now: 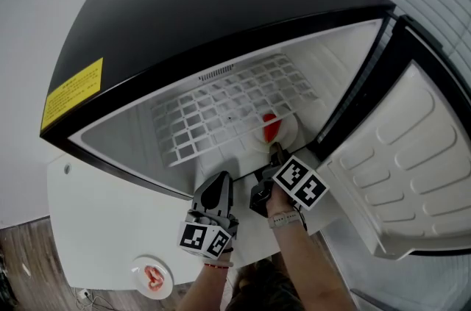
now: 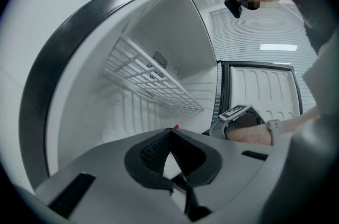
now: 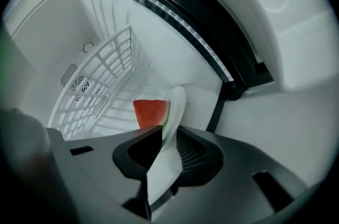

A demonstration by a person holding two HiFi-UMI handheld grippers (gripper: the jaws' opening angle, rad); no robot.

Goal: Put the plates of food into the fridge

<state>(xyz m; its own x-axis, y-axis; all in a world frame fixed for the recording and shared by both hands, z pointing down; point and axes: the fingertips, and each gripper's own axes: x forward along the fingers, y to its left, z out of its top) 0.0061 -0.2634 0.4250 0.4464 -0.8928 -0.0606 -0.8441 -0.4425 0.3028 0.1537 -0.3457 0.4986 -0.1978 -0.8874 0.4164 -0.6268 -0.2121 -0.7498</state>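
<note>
A white plate point(image 1: 288, 131) with a red watermelon slice point(image 1: 271, 126) lies at the right inside the open black fridge point(image 1: 221, 8). My right gripper point(image 1: 276, 153) reaches in to the plate's near rim. In the right gripper view the plate point(image 3: 177, 104) runs edge-on between the jaws of the right gripper point(image 3: 168, 130), which stand slightly apart around it, and the watermelon slice point(image 3: 150, 112) shows just beyond. My left gripper point(image 1: 215, 188) hangs at the fridge's front edge, shut and empty point(image 2: 170, 132). A second plate point(image 1: 152, 275) with red food sits on the white table below.
A white wire shelf point(image 1: 221, 104) spans the fridge interior to the left of the plate. The fridge door point(image 1: 412, 170) stands open at the right, close to my right arm. The white table point(image 1: 96, 229) runs under the fridge front, with wooden floor at the lower left.
</note>
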